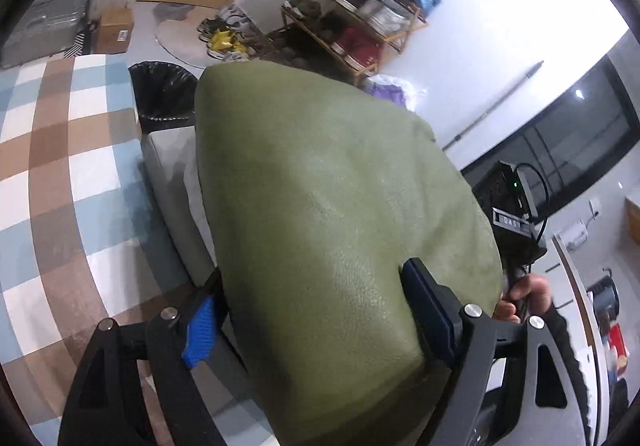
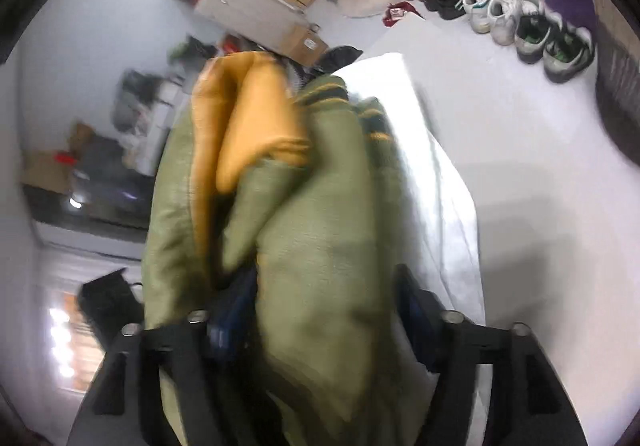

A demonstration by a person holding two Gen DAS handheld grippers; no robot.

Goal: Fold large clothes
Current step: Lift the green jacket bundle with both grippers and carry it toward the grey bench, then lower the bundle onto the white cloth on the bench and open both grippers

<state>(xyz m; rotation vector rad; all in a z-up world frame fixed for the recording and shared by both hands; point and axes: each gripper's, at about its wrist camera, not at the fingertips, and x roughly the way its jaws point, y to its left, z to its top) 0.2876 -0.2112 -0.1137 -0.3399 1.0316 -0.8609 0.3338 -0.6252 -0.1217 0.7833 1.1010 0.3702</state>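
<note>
**Green jacket bundle is sitting between both of your grippers**

You are carrying one folded garment, an olive-green jacket (image 1: 344,230) with an orange lining (image 2: 256,125), and it is lying straight ahead of both tools, filling the middle of each wrist view. Its long axis is running away from you along the fingers, from the jaws out toward the far end where the striped cuffs (image 2: 372,121) are showing.

Your left gripper (image 1: 312,320) is standing wide, with the bundle's near end lodged between its jaws; the right-hand pad (image 1: 424,310) is touching the cloth, while the blue pad (image 1: 198,330) on the other side is sitting just beside it, so whether you are truly clamping cannot be told. Your right gripper (image 2: 320,322) is also spread fairly wide with the jacket bunched between its fingers; the view is blurred, so pad contact cannot be told there either. Neither hand is clearly nearer: both are at the same near end.

Below and beyond the jacket a pale cushioned surface (image 2: 436,181) is lying, likely the place to set it down.

Count: one jacket, two grippers, one hand (image 1: 524,298) visible on the right tool's handle.
</note>
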